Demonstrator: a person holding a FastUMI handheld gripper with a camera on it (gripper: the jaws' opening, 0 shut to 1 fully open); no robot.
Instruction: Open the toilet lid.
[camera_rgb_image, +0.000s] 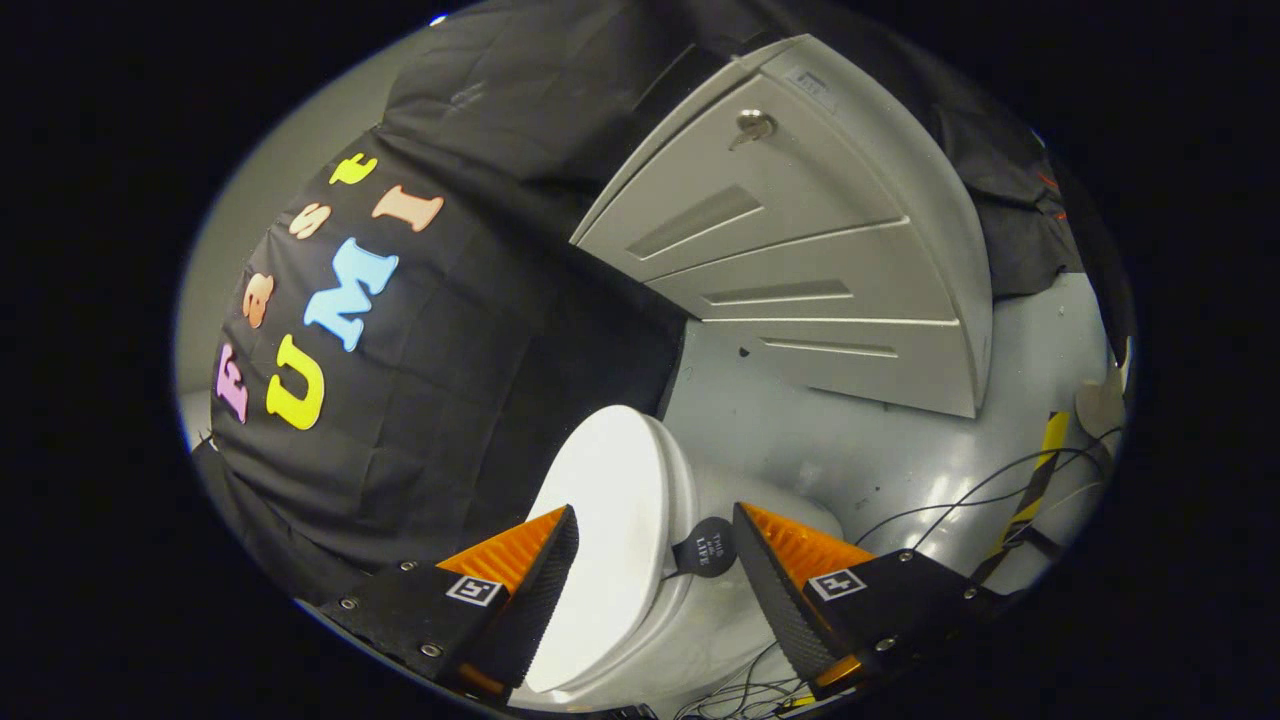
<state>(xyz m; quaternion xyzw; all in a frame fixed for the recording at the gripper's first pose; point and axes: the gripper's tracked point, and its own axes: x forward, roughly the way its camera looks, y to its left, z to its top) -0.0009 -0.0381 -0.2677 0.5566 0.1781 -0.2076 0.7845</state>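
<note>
The gripper (655, 545) is spread wide, grasping nothing. The white toilet lid (610, 540) lies closed on the toilet (740, 610) between its fingers, a small round black tab (708, 547) at the lid's 3 o'clock edge. A grey cabinet (800, 240) stands beyond at 1 o'clock on the floor (880, 450).

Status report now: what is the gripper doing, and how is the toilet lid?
Gripper open, fingers apart, holding nothing. Toilet lid between the fingers, just ahead; open or down cannot be told. Round black tag hangs at the lid's edge. Cables on the floor beyond.
</note>
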